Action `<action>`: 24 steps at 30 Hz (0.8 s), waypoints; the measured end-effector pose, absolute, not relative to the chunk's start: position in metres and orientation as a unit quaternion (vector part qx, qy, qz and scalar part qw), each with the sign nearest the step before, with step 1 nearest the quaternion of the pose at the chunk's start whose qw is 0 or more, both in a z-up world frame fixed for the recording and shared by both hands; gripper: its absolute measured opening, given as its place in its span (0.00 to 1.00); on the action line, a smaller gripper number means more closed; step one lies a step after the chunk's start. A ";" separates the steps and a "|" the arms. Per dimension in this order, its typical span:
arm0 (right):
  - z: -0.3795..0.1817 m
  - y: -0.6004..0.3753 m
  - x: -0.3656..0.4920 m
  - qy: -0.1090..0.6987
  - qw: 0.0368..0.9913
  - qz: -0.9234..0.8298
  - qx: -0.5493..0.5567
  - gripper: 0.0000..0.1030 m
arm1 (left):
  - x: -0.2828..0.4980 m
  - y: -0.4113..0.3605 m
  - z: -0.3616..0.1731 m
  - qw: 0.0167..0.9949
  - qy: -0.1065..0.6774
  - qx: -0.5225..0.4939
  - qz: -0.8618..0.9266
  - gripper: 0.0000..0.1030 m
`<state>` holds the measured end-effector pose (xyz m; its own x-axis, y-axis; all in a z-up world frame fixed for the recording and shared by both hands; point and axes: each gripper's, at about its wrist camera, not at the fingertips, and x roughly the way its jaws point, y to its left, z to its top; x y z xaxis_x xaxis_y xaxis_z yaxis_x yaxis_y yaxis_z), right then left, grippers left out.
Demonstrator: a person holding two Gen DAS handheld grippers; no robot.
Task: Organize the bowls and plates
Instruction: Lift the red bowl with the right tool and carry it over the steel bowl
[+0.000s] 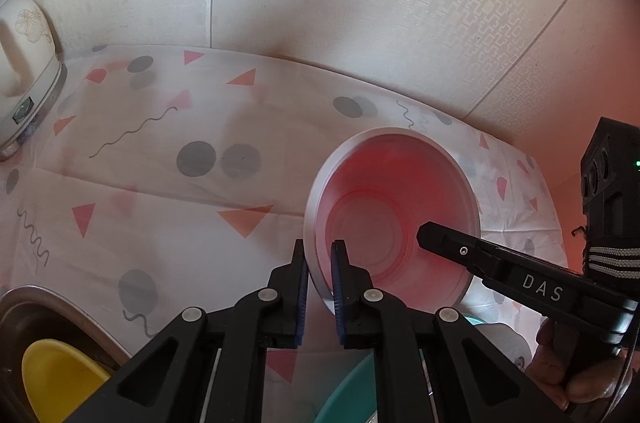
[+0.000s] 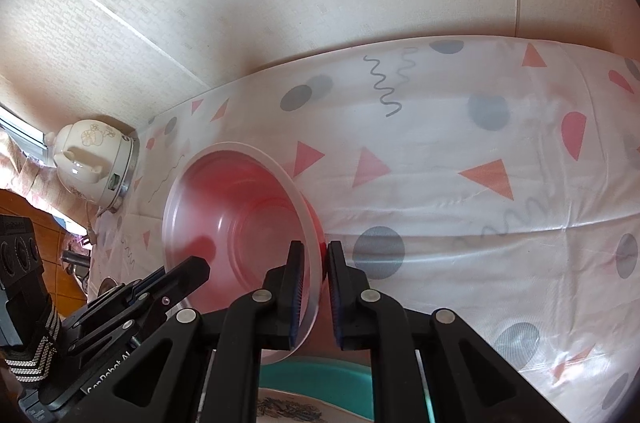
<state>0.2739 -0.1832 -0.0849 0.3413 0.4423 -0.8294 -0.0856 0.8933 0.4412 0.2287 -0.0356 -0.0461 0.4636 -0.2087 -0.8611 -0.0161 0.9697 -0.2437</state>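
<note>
A translucent pink bowl (image 1: 392, 191) hangs tilted above the patterned tablecloth (image 1: 160, 151), held from both sides. In the left wrist view my left gripper (image 1: 319, 255) is shut on the bowl's near rim, one blue pad outside and one inside. My right gripper (image 1: 426, 237) reaches in from the right onto the opposite rim. The right wrist view shows the same bowl (image 2: 240, 207) with my right gripper (image 2: 316, 257) shut on its right rim. My left gripper (image 2: 198, 269) holds the lower left rim there.
A teal bowl (image 2: 320, 379) and a patterned plate (image 2: 288, 407) lie right below the grippers. A yellow bowl (image 1: 56, 375) sits in a metal sink (image 1: 60, 303) at lower left. A white kettle (image 2: 92, 159) stands by the wall.
</note>
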 end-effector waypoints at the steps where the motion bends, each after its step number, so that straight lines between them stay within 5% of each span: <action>1: -0.085 -0.182 0.274 0.551 0.801 0.166 0.165 0.13 | 0.228 -0.035 -0.045 0.850 0.513 -0.107 -0.055 0.10; 4: -0.084 -0.182 0.272 0.549 0.801 0.167 0.173 0.14 | 0.225 -0.034 -0.045 0.853 0.511 -0.097 -0.046 0.09; 6: -0.082 -0.187 0.270 0.545 0.801 0.163 0.184 0.29 | 0.226 -0.031 -0.048 0.848 0.518 -0.102 -0.040 0.08; 9: -0.078 -0.192 0.267 0.541 0.803 0.158 0.193 0.33 | 0.226 -0.026 -0.050 0.843 0.525 -0.113 -0.035 0.08; 20: -0.068 -0.194 0.253 0.528 0.809 0.160 0.204 0.33 | 0.214 -0.014 -0.042 0.845 0.513 -0.148 -0.042 0.17; 24: -0.071 -0.187 0.250 0.527 0.813 0.162 0.188 0.17 | 0.211 -0.014 -0.043 0.846 0.512 -0.141 -0.045 0.18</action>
